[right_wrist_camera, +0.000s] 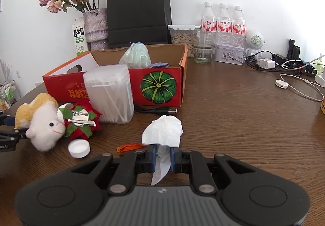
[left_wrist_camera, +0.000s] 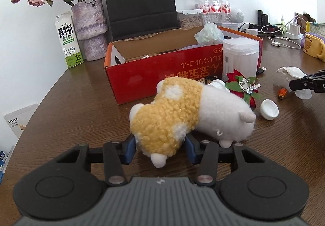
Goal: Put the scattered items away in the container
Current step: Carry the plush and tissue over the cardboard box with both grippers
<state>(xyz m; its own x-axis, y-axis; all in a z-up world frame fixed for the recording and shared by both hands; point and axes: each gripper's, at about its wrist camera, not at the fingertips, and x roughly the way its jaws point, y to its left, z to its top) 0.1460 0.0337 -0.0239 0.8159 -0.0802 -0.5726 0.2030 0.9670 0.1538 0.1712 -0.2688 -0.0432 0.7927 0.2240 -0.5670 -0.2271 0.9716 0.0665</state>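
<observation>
The plush toy [left_wrist_camera: 189, 112] is pinched at its yellow rear between the left fingers [left_wrist_camera: 160, 147], its long axis running away toward the red box [left_wrist_camera: 162, 71] beyond. A tissue [right_wrist_camera: 162, 130] is clamped between the right fingers [right_wrist_camera: 163, 160].

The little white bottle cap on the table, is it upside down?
Yes. The white cap lies open side up on the table, its hollow showing.

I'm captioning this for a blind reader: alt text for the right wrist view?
The right gripper pinches a crumpled white tissue over a wooden table. Behind stands a red cardboard box; at left, the left gripper closes on a plush sheep.
</observation>
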